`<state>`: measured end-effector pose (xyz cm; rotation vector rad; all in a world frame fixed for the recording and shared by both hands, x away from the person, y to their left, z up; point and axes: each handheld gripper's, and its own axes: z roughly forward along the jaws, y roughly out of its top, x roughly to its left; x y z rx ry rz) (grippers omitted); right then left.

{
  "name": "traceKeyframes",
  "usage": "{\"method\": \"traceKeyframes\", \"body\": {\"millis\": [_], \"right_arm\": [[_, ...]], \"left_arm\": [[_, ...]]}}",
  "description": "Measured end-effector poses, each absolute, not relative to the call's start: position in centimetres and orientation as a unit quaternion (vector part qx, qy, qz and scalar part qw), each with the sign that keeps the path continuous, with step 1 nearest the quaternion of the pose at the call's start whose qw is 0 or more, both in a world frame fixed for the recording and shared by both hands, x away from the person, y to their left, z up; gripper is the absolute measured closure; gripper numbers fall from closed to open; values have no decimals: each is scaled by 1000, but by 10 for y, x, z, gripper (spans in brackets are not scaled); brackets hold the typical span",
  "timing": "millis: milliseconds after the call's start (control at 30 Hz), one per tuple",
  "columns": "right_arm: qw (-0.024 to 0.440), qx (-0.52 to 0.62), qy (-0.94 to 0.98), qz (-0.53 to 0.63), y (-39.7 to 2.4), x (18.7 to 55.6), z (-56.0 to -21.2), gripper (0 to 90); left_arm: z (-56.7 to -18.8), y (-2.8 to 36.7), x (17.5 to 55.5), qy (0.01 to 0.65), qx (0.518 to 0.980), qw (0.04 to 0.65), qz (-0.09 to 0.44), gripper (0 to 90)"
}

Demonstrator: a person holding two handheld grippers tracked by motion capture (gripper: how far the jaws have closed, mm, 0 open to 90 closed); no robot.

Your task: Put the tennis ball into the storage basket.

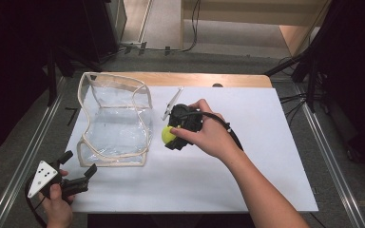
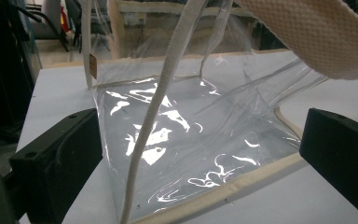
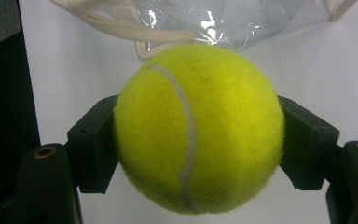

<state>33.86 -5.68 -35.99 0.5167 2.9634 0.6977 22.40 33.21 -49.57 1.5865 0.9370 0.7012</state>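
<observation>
While the right gripper (image 1: 172, 134) clamps the tennis ball (image 1: 167, 134) between its jaws just beside the clear bag (image 1: 115, 118), the carry step looks underway. Near the bag's front corner, the left gripper (image 1: 80, 170) waits with jaws wide apart, holding nothing. Next, the ball probably needs lifting over the bag's rim.

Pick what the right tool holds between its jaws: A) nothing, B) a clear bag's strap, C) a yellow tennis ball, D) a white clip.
C: in the right gripper view both jaws of the right tool press on the sides of the yellow tennis ball, in front of the clear bag.
</observation>
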Motion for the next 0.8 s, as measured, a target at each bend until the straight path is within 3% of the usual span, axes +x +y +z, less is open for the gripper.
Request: {"method": "traceKeyframes", "body": {"millis": [800], "right_arm": [[26, 146, 959, 242, -40, 339, -336, 227]], "left_arm": [[-496, 332, 224, 395, 673, 551, 297, 0]]}}
